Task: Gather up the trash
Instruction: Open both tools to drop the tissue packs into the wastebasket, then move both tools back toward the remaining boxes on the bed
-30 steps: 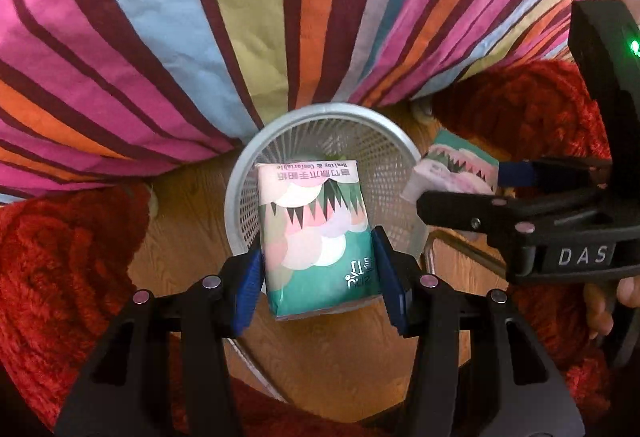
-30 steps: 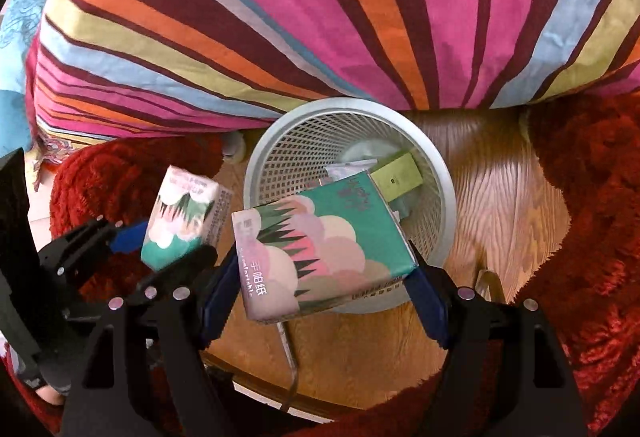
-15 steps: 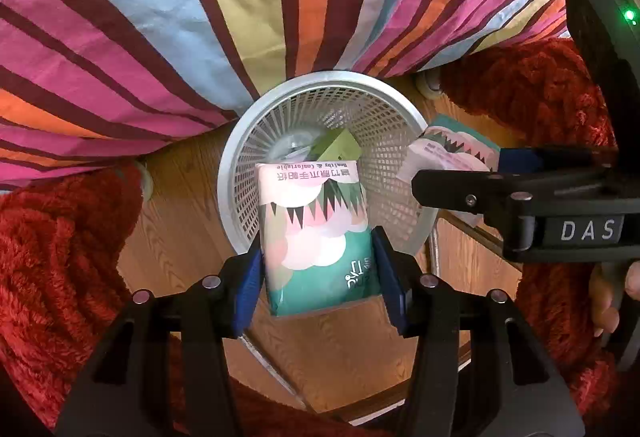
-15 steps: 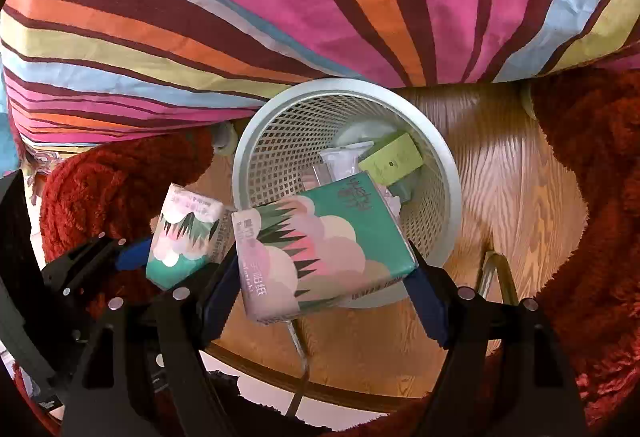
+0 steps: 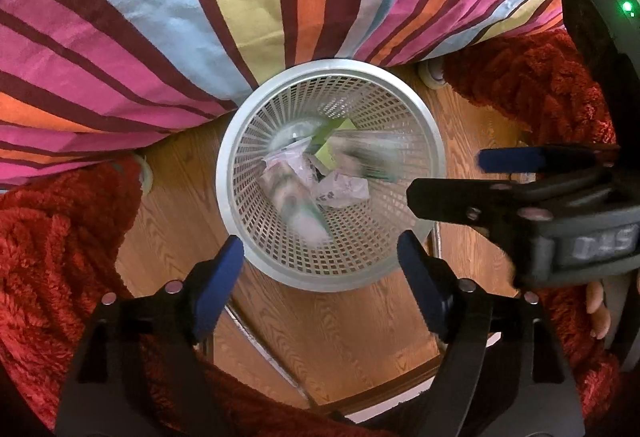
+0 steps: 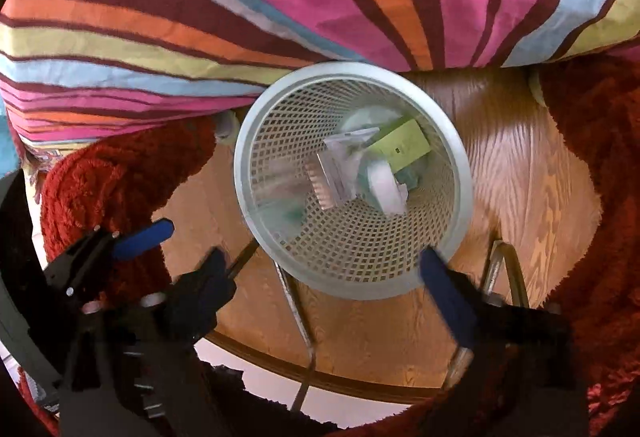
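Striped fabric point(image 5: 168, 21): drapes over the far rim.
White mesh wastebasket point(image 5: 240, 141): stands on the wooden floor point(image 5: 360, 321), beneath both grippers.
Left gripper point(image 5: 320, 261): jaws opening, empty.
Right gripper point(image 6: 324, 269): jaws opening wide, empty.
Blurred green tissue packs point(image 5: 296, 197): inside the basket, apparently mid-drop.

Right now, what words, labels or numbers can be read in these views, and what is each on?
"DAS": smeared but legible, on the label plate of the right tool, whose jaws are opening with nothing between them.
Tissue packs in the basket: print blurred, unreadable.
Green card: one tiny dark mark, too small to read.
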Demonstrator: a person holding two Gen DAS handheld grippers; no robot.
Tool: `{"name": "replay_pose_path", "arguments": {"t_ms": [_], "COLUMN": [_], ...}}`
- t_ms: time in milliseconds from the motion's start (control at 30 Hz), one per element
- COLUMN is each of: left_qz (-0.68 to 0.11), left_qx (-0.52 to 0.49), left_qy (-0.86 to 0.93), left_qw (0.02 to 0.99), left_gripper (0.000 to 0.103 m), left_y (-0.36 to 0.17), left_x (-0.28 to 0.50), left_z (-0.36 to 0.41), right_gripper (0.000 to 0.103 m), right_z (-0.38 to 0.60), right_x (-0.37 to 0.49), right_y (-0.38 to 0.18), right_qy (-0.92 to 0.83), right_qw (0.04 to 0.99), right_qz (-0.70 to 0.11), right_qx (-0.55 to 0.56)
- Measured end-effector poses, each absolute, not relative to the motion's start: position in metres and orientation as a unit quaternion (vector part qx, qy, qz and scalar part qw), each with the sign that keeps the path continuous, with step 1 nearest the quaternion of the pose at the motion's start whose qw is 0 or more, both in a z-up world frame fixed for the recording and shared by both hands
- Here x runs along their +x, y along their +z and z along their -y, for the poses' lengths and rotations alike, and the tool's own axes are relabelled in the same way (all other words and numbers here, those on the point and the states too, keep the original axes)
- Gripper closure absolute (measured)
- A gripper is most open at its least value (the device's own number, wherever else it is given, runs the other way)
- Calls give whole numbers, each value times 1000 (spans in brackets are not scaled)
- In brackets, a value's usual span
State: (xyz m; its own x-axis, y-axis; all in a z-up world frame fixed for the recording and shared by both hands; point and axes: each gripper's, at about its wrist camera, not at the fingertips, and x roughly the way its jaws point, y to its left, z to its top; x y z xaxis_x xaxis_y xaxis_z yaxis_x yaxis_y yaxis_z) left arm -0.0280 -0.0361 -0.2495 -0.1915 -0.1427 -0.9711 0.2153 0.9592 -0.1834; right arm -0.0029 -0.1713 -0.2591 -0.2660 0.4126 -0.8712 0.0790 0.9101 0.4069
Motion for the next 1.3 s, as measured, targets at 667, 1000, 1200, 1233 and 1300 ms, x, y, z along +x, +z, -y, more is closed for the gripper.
{"name": "replay_pose_path", "arguments": {"t_ms": [667, 1000, 1200, 1233, 1300], "left_qz": [-756, -739, -695, -685, -670], "left_qx": [3, -6, -6, -7, -11], "left_qy": [-126, -119, -122, -122, -126], "left_qw": [643, 663, 709, 718, 731], "left_gripper": [26, 26, 21, 18, 15], "left_y": [-247, -235, -206, -200, -191], "left_x": [-26, -25, -24, -24, -24], "left_z": [27, 21, 18, 17, 17], "right_gripper": [8, 8, 8, 8, 8], "right_z": [173, 170, 171, 171, 175], "right_x": [-2, -1, -1, -1, 0], "right_y": [-255, -239, -196, -190, -177], "right_qy": [141, 151, 205, 209, 215], "right_qw": [594, 623, 682, 691, 711], "right_qz": [-775, -755, -684, -672, -648], "right_qx": [164, 141, 160, 163, 168]}}
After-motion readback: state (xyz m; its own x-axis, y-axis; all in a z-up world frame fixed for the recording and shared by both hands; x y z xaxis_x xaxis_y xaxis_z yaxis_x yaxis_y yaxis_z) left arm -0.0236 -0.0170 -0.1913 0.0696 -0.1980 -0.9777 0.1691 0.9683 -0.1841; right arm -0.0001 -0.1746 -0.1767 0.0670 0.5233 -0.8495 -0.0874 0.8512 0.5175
